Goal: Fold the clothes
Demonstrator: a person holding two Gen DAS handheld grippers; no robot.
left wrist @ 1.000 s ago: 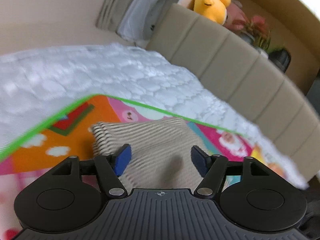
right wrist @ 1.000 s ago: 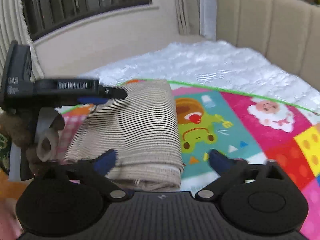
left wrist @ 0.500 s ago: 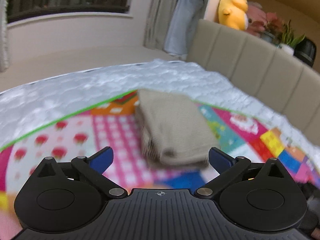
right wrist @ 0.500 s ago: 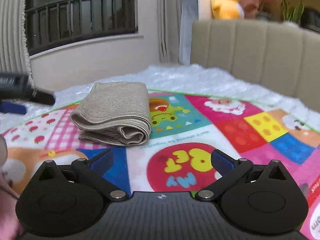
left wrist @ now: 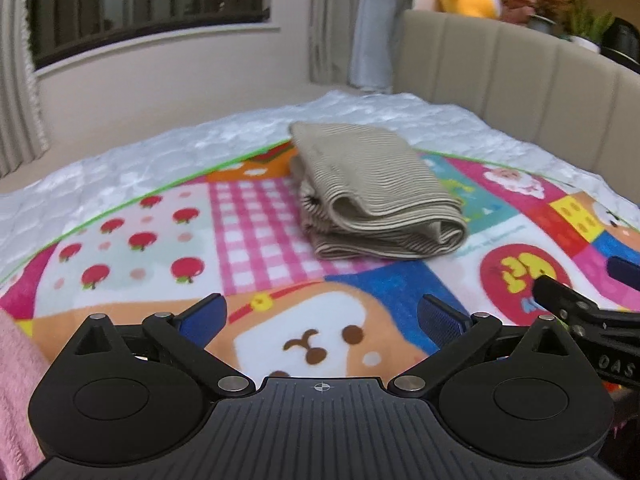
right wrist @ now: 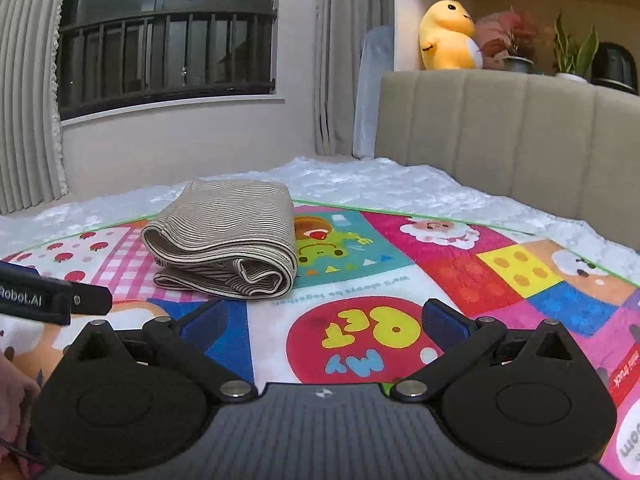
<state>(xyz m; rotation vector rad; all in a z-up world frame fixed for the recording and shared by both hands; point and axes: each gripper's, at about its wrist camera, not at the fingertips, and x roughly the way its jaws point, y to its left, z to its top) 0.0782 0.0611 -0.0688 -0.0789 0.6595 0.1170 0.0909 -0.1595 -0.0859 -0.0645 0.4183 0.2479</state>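
Observation:
A beige striped garment (left wrist: 372,196) (right wrist: 228,244) lies folded into a thick bundle on the colourful cartoon play mat (left wrist: 248,216) (right wrist: 440,272). My left gripper (left wrist: 320,318) stands open, well short of the bundle, with nothing between its blue pads. My right gripper (right wrist: 324,320) is also open and empty, hovering over the mat's red circle, in front and to the right of the bundle. The left gripper's black side shows at the left edge of the right wrist view, and the right gripper's at the right edge of the left wrist view.
The mat covers a white quilted mattress (left wrist: 120,164) (right wrist: 400,184). A beige padded headboard (right wrist: 500,132) runs along the right, with a yellow plush toy (right wrist: 448,36) and potted plants (right wrist: 572,56) on the ledge behind. A pink cloth (left wrist: 16,380) shows at lower left.
Both grippers have drawn back from the folded garment, which now lies alone on the mat. The left jaws have spread wider. The views have swung up toward the window.

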